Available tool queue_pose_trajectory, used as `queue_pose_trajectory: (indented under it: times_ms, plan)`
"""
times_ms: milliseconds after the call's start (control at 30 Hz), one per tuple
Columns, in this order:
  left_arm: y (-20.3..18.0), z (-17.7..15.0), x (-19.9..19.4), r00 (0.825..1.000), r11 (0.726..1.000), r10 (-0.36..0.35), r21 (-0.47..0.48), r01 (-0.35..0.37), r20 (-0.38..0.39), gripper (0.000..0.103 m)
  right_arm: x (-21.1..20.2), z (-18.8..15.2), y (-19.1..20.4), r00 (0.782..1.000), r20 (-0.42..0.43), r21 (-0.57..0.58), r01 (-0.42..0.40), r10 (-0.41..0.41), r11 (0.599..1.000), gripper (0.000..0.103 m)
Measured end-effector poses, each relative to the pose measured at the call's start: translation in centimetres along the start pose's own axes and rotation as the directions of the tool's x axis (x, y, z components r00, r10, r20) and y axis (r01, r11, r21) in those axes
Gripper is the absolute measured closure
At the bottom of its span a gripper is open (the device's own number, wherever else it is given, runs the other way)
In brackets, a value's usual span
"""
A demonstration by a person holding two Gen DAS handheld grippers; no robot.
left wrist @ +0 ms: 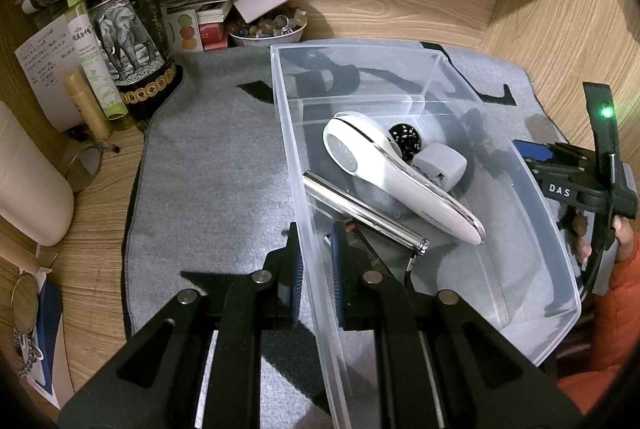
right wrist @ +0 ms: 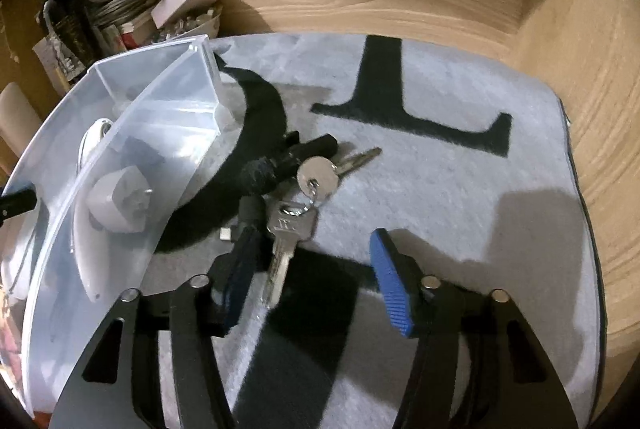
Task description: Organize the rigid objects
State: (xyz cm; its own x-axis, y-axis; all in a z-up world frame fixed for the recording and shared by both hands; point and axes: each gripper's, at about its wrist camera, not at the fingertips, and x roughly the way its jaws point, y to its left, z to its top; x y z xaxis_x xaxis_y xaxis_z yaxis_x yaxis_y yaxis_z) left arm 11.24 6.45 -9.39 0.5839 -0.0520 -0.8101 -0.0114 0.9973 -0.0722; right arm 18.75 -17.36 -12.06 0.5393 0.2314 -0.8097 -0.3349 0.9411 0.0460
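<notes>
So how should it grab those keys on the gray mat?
Grip the square head of the near key, coming from above. The keys lie flat, the head is the widest part, and the right hand-held gripper already straddles that key.

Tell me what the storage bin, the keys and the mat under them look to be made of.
Storage bin: clear, slightly frosted plastic; its contents show through the walls. Keys: bare silvery metal, likely steel or nickel-plated, with dull highlights. Mat: grey felt-like fabric, fuzzy and matte, with black lettering.
</notes>
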Motion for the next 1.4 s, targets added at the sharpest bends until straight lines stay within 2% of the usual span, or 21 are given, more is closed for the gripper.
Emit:
queue_pose_trajectory:
  times_ms: [200,300,533,633,700,833,933,1400]
  plan:
    - [0.0,0.0,0.0,1.0,1.0,-0.001,-0.002,0.001,-0.001,0.092,0.6,0.8,0.5,1.0,0.003,0.006,0.0,0.0,1.0,0.059]
    - [0.0,0.0,0.0,1.0,1.0,-0.001,-0.001,0.001,0.0,0.092,0.8,1.0,0.2,1.0,0.0,0.024,0.021,-0.021,0.999,0.071]
    - [0.1,-0.1,0.0,1.0,1.0,-0.001,-0.001,0.001,0.001,0.092,0.6,0.4,0.9,1.0,-0.013,0.0,-0.001,0.001,1.0,0.068]
    - [0.2,-0.1,0.0,1.0,1.0,-0.001,0.0,0.001,0.001,0.092,0.9,0.1,2.2,0.998,-0.003,-0.07,0.058,-0.058,0.996,0.068]
    - [0.2,-0.1,0.0,1.0,1.0,-0.001,0.0,0.001,0.001,0.092,0.9,0.2,2.1,0.998,-0.002,-0.071,0.055,-0.055,0.996,0.068]
    - [0.2,-0.1,0.0,1.0,1.0,-0.001,0.0,0.001,0.001,0.092,0.9,0.4,1.5,0.999,0.01,-0.044,0.047,-0.046,0.998,0.079]
    - [0.2,-0.1,0.0,1.0,1.0,0.0,0.001,0.0,0.0,0.092,0.7,0.3,1.7,0.998,0.02,-0.049,0.057,-0.056,0.997,0.08]
    - [0.3,-0.2,0.0,1.0,1.0,0.002,0.003,-0.002,0.0,0.092,-3.7,0.9,2.5,0.989,0.145,-0.053,0.043,-0.035,0.998,0.081]
